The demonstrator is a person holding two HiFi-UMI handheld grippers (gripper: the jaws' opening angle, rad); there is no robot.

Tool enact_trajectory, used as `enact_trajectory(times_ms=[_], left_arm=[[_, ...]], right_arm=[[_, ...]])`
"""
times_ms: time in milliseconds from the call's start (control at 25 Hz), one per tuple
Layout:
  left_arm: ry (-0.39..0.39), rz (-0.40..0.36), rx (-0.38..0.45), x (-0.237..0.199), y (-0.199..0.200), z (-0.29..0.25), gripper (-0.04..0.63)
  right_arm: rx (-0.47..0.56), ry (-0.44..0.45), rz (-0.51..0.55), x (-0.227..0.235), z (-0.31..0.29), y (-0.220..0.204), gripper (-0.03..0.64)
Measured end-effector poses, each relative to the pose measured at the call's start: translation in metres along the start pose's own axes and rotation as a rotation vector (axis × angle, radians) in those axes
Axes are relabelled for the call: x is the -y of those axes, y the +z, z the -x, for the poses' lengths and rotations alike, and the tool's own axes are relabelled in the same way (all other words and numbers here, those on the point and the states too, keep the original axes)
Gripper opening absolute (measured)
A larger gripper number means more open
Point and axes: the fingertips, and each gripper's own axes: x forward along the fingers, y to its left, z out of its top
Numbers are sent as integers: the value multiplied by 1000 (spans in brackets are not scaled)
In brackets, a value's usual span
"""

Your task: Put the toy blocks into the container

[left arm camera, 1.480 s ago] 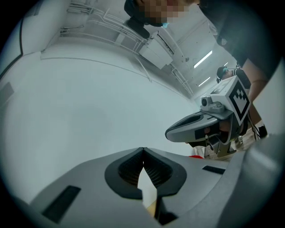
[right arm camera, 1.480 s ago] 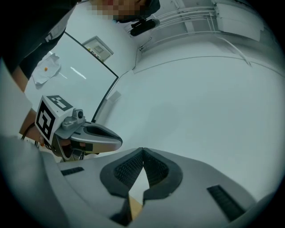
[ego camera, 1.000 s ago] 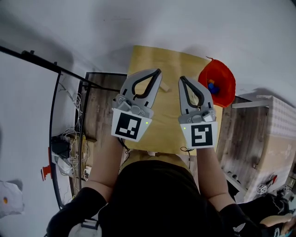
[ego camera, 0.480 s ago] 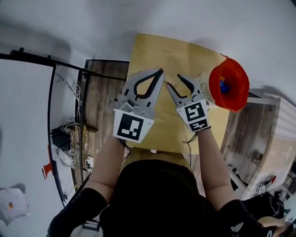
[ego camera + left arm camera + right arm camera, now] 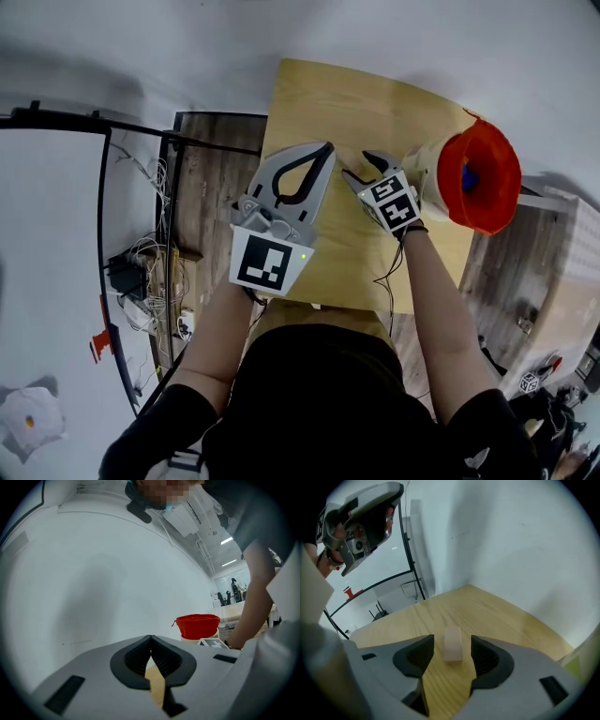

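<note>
Block (image 5: 453,644), pale wood, lies untouched between just-opening right tongs (image 5: 452,639).

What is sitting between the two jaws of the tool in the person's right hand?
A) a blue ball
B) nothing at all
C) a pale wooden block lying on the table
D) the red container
C: in the right gripper view, the right gripper has jaws that have just been opening. They stand apart on either side of a pale wooden block, which lies on the wooden table with neither pad touching it.
</note>
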Motion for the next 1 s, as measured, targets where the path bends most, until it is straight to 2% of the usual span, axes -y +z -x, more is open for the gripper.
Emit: enact_trajectory(times_ms=[200, 240, 280, 440, 640, 1000], left_arm=[[-2, 8, -7, -5, -5, -1, 11], [-4, 8, -9, -5, -5, -1, 11], [-4, 9, -10, -5, -6, -1, 11], [-2, 13, -8, -4, -7, 0, 11], [-2, 7, 8, -7, 3, 1, 11], [-1, -58, 107, -8, 67, 5, 11]], right_arm=[[-58, 21, -57, 0, -19, -15, 241], [-72, 15, -51, 1, -21, -19, 234], [-81, 6, -32, 1, -21, -20, 160], [-48, -22, 12, 0, -14, -16, 160], [73, -73, 19, -1, 15, 23, 160], [434, -193, 36, -30, 149, 130, 160]])
